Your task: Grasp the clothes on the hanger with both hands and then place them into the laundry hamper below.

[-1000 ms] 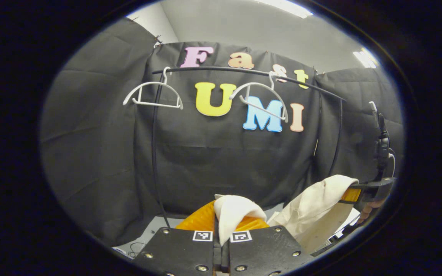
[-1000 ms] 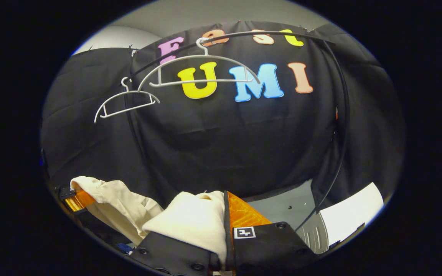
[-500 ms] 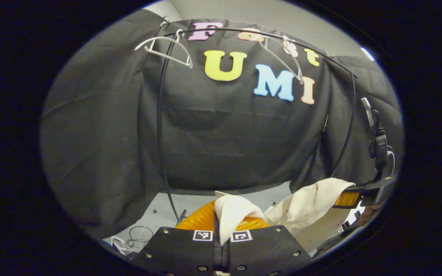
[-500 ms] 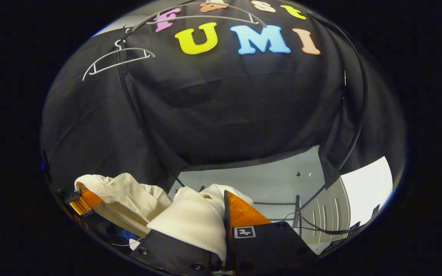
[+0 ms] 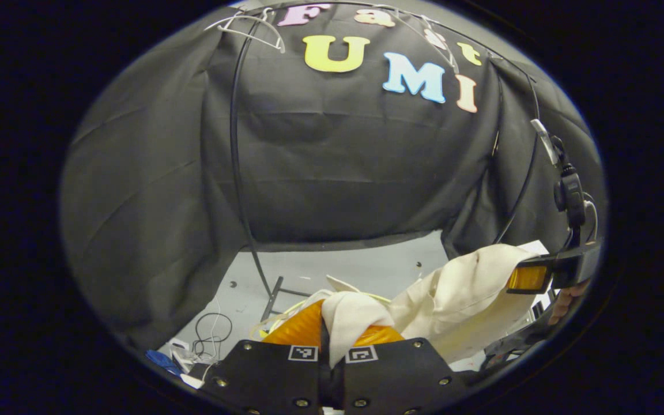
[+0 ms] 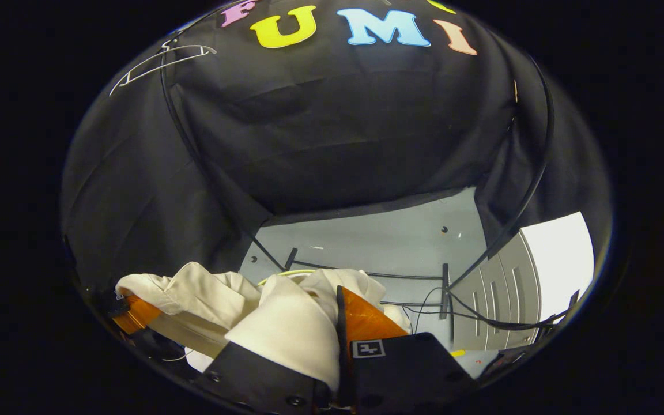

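Garment [image 5: 459, 294] pinched in both jaws, stretched between

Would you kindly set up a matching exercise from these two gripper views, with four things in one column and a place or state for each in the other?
Things:
1. cream garment
2. white hanger
3. left gripper
4. black cable

Places or states:
A. hanging bare on the black rail, high up
B. coiled on the grey floor
C. stretched between the two grippers
D. shut on a fold of cream cloth

Pairs: 1-C, 2-A, 3-D, 4-B
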A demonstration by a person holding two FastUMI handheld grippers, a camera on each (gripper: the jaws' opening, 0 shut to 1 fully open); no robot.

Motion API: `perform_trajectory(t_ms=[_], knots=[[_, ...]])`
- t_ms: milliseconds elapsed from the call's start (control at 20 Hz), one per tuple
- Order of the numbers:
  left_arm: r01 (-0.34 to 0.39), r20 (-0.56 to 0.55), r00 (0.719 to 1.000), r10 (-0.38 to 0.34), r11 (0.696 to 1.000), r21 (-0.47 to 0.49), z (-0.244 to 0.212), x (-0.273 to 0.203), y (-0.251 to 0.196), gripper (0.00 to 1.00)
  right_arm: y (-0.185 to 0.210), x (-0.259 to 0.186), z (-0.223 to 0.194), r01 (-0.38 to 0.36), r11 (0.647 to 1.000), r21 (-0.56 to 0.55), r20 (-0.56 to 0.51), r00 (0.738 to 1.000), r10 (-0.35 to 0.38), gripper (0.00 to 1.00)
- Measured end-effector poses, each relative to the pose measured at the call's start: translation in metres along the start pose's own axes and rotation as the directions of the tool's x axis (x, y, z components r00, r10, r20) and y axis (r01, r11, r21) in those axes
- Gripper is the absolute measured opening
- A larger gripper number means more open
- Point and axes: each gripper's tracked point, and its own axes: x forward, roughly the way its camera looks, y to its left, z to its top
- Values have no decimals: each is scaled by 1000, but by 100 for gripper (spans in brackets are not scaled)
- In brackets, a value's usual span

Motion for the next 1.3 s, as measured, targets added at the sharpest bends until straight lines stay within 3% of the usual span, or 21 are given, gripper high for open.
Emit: perform_trajectory(t_ms=[50,150,200,250,300,450,500,550,600,800,1000,1050,1200,1300], knots=[[-15,-6,1000,15,1000,5,-2,2,2,2,2,1,-4,-9,1000,4,-6,1000,9,12],[-28,-15,1000,28,1000,-9,-4,2,4,5,3,-3,-10,-16,1000,6,-32,999,17,29],[-33,-21,999,32,999,-25,-5,0,5,2,5,-4,-13,-29,1000,11,-42,999,30,36],[-52,-39,998,50,998,-42,-10,2,10,12,9,-6,-15,-41,999,12,-49,998,42,43],[-50,-49,998,47,997,-63,-16,3,12,9,12,-10,-16,-56,998,13,-55,997,57,51],[-28,-22,999,26,996,-85,-11,-21,3,57,18,-21,-23,-86,996,-1,-66,994,85,92],[-37,-17,999,35,997,-74,-9,-28,2,73,18,-26,-23,-86,996,-11,-63,994,86,98],[-53,-11,999,53,997,-60,-4,-36,4,89,18,-33,-23,-86,996,-22,-55,995,85,98],[-65,-2,998,65,997,-47,-1,-44,5,94,18,-41,-20,-84,996,-31,-44,996,82,98],[-40,68,997,43,998,-48,21,-82,-7,94,15,-78,-2,-69,996,-55,34,997,71,98],[-30,186,982,27,999,14,64,-138,-24,93,0,-125,37,-22,998,-56,179,983,31,98],[-26,217,976,21,999,19,78,-148,-30,89,-4,-138,49,-9,998,-57,219,975,21,98],[-1,318,948,-8,1000,29,124,-178,-55,93,-31,-179,84,38,998,-50,331,943,-20,99],[-6,396,918,-12,999,43,165,-202,-74,90,-48,-210,108,63,997,-36,414,909,-43,98]])
